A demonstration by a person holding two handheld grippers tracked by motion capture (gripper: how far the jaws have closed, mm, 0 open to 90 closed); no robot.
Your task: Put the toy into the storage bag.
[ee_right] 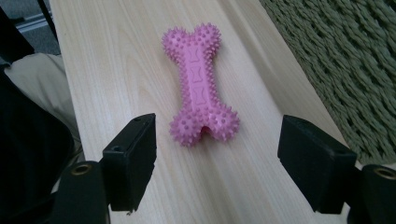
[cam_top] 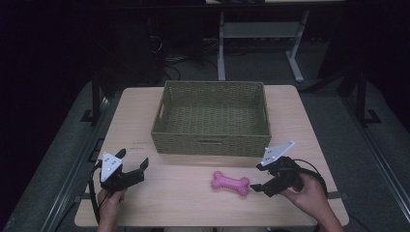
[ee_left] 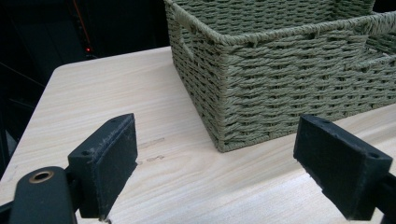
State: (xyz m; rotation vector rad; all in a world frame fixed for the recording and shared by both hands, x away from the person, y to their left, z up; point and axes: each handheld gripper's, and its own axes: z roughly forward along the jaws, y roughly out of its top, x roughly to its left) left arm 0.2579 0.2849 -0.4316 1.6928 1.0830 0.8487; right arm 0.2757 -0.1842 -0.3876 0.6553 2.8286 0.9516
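Right tongs [ee_right: 217,154] stood open, lined up on the near end of the pink bone [ee_right: 198,84], which lay on the surface [cam_top: 159,193] before the basket [cam_top: 212,145]. Left tongs [ee_left: 215,163] open, idle. Likely approach step; next: advance, close on bone.

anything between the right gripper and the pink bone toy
Nothing visible. The right gripper is open and aimed at the near end of the pink bone toy, with bare table between them.

Pink spiky bone toy [cam_top: 231,183] | olive-green woven basket [cam_top: 211,144] | pale wood-grain table [cam_top: 169,203] | black gripper jaws, grey top plates
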